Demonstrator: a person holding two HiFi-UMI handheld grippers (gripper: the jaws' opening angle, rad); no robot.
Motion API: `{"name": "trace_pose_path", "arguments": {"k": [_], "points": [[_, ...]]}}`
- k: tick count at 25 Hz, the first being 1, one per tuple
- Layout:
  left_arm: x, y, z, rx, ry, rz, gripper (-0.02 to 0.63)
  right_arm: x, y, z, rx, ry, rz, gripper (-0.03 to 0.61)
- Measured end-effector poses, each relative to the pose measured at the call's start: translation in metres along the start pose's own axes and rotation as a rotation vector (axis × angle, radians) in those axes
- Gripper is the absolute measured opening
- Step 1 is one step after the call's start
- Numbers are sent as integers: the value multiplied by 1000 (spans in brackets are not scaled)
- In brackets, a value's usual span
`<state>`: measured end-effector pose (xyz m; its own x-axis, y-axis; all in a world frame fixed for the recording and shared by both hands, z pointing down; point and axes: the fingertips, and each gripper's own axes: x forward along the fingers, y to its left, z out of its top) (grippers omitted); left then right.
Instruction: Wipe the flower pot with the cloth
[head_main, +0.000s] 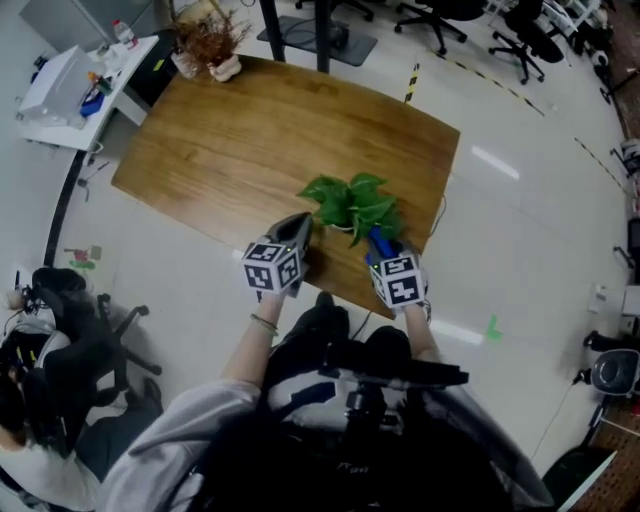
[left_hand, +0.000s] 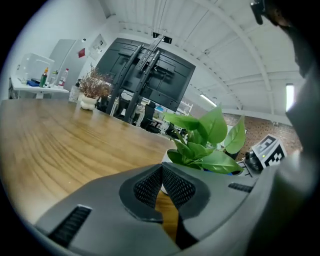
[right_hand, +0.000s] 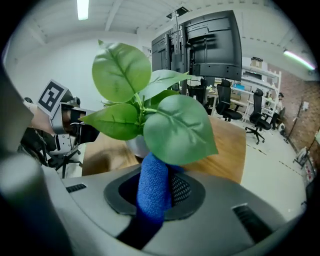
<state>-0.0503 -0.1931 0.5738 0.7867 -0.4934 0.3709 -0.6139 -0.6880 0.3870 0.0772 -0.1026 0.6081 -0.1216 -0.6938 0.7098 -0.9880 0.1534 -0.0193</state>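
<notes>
The right gripper's (right_hand: 162, 176) jaws clamp one rolled blue textured cloth (right_hand: 152, 192), whose tip rises under a leaf just beside the small white flower pot (right_hand: 136, 146). The pot holds a single broad-leaved green plant (right_hand: 175, 130). The left gripper (left_hand: 161, 169), with its jaws pressed together on nothing, points at the pot from the other side. The pot stands near the front edge of a brown wooden table (head_main: 250, 140). A second pale pot of dried brown stems (head_main: 210, 45) sits at the far corner. Around the table are a pale glossy floor (head_main: 520, 230), a white side desk (head_main: 70, 95) and black office chairs (head_main: 430, 15).
</notes>
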Motion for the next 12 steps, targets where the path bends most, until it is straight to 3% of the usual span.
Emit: {"name": "trace_pose_path", "arguments": {"k": [6,12], "points": [[28,-13,1,1,26,-57,3,16,-13,19,-74,-5,-4,80],[37,-11,9,-7,17,-56,3,26,3,15,-182,27,52,80]]}}
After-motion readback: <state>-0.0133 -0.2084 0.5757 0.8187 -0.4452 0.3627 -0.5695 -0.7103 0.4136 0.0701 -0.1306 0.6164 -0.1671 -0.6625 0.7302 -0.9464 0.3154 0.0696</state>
